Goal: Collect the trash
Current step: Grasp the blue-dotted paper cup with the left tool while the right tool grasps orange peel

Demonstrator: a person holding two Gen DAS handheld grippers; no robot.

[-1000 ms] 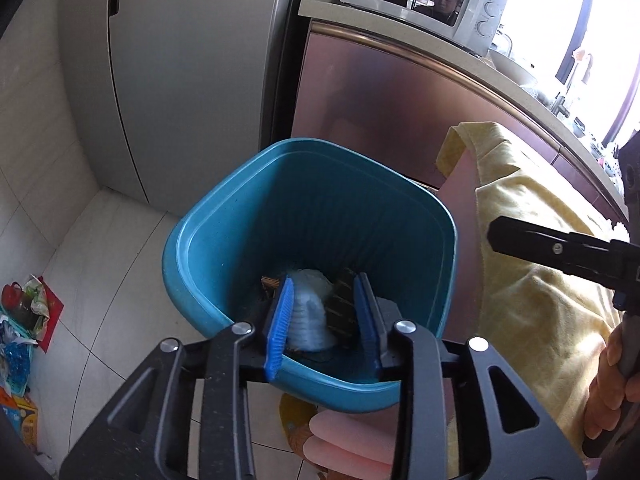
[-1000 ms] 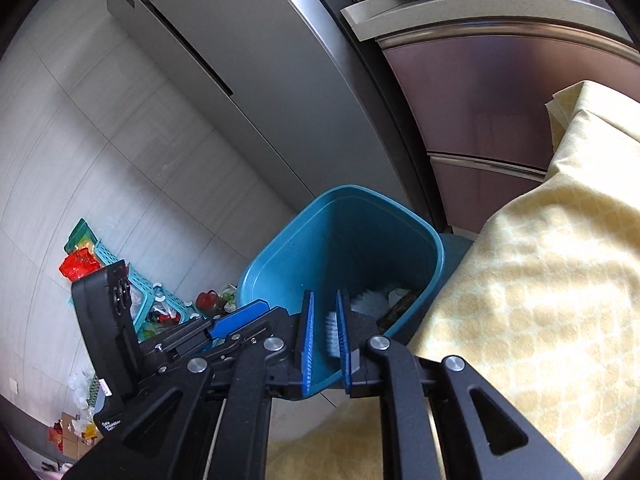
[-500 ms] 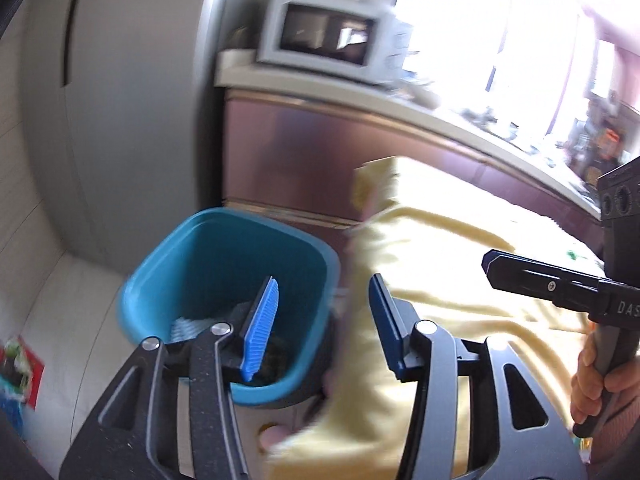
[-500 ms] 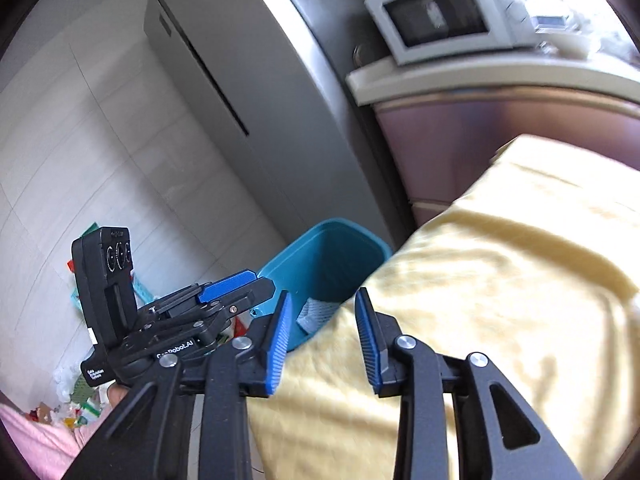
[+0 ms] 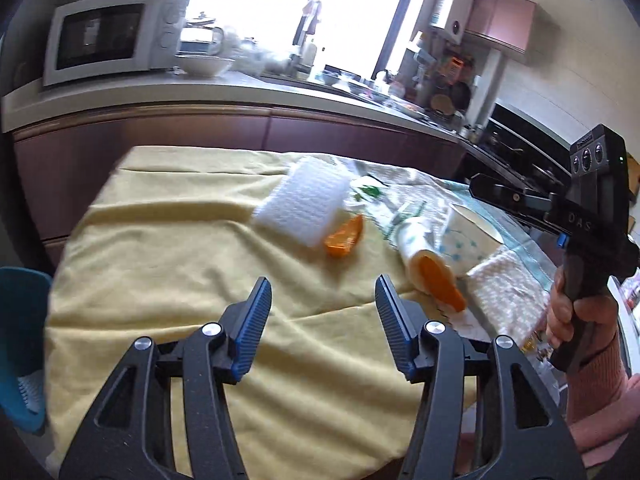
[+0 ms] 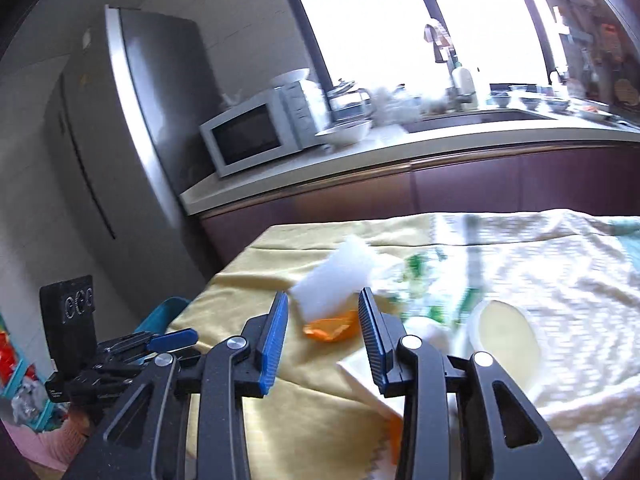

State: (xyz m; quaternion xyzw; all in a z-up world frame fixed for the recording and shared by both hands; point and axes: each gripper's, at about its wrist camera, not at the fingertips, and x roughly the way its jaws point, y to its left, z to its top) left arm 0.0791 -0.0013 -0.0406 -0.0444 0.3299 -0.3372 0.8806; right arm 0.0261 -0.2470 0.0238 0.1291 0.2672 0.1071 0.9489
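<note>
On the yellow tablecloth (image 5: 168,248) lie a white bubble-textured pad (image 5: 302,204), an orange wrapper (image 5: 345,236) and a tipped white cup with orange inside (image 5: 426,264). My left gripper (image 5: 321,280) hovers over the near part of the cloth; its jaws are opening and nothing is between them. My right gripper (image 6: 323,296) is open and empty, pointing at the white pad (image 6: 340,276) and orange wrapper (image 6: 330,326) from short of them. Just its rim showing, the teal bin (image 5: 20,344) stands off the table's left edge. Each gripper also shows in the other's view: the right gripper (image 5: 480,190) and the left gripper (image 6: 188,336).
A pale round plate (image 6: 504,332) and printed paper lie further right on the cloth. Behind the table runs a counter with a microwave (image 6: 256,136), bowls and a sink; a steel fridge (image 6: 132,140) stands to the left. Coloured clutter lies on the floor (image 6: 16,364).
Both grippers have swung up and right from over the teal bin to the table. Both jaws stand wider than before. The bin has slid to the left edge of view.
</note>
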